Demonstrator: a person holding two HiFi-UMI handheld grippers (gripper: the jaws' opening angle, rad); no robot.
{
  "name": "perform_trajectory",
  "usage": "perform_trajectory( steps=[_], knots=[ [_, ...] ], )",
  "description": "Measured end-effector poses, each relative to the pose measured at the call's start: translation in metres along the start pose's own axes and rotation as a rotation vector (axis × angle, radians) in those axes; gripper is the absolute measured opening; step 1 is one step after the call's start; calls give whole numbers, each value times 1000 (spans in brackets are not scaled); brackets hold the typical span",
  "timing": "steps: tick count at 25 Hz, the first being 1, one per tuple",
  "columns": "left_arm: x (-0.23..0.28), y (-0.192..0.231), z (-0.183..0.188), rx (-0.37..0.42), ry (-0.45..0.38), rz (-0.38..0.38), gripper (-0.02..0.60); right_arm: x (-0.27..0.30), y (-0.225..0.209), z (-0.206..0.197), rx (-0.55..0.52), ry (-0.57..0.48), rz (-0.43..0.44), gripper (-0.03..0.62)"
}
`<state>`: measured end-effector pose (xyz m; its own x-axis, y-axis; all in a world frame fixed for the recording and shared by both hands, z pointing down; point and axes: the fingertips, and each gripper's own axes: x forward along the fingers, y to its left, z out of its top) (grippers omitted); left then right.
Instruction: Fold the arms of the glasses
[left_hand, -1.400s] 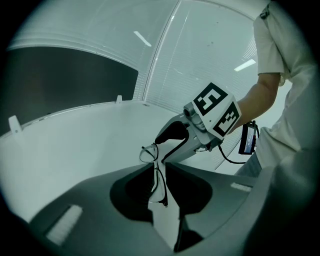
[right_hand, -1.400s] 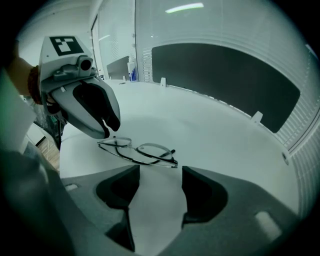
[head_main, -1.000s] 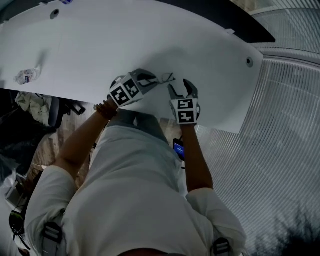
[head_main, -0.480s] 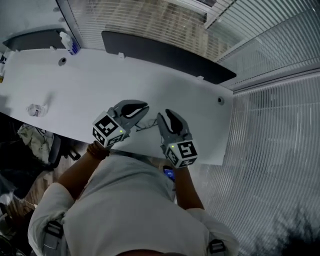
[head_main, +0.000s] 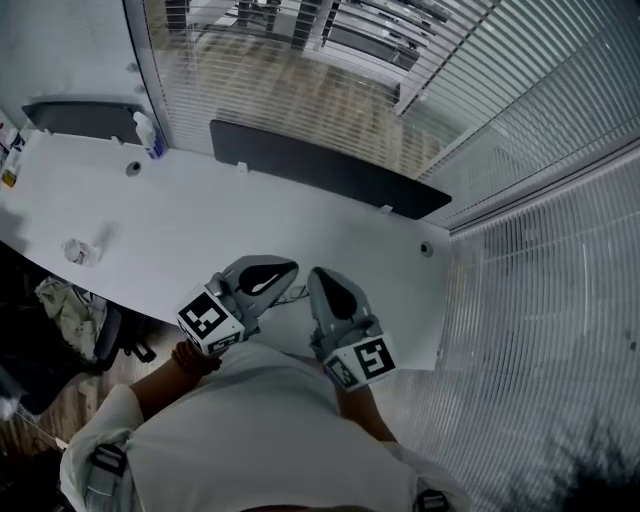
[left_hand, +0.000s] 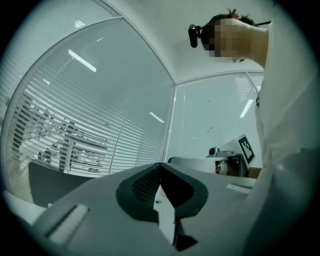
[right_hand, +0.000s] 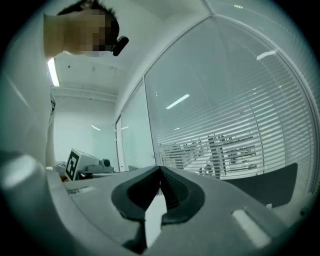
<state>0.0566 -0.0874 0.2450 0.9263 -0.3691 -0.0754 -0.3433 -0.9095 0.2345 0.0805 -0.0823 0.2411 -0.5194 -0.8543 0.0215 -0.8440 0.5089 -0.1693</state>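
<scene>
Both grippers are held up in front of the person's chest, side by side and pointing level toward the window wall. The left gripper (head_main: 285, 268) (left_hand: 160, 165) is shut, its tips meeting with nothing between them. The right gripper (head_main: 318, 276) (right_hand: 160, 170) is also shut and empty. On the white table (head_main: 200, 225) below, a thin dark wire shape (head_main: 293, 296) shows in the gap between the two grippers; it looks like the glasses, mostly hidden. Each gripper view catches the other gripper's marker cube (left_hand: 245, 149) (right_hand: 74, 164).
A dark panel (head_main: 320, 165) runs along the table's far edge. A spray bottle (head_main: 148, 135) stands at the back left and a crumpled clear wrapper (head_main: 78, 250) lies at the left. A chair (head_main: 108, 335) sits under the near edge. Blinds and glass walls surround the desk.
Both grippers rose from the table to chest height and tipped up to level. The right jaws went from wide open to shut. The glasses stayed down on the table.
</scene>
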Motion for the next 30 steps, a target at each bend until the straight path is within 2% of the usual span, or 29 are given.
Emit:
perform_trajectory(
  steps=[7, 12, 20, 30],
  knots=[
    [14, -2, 11, 7, -5, 4, 3, 0, 0, 21, 16, -3, 48, 0],
    [17, -11, 14, 12, 13, -1, 3, -2, 0, 20, 38, 9, 58, 0],
    [13, -12, 8, 11, 25, 24, 3, -1, 12, 15, -22, 67, 126, 0],
    [4, -8, 8, 14, 17, 49, 3, -3, 18, 8, -23, 75, 119, 0]
  ],
)
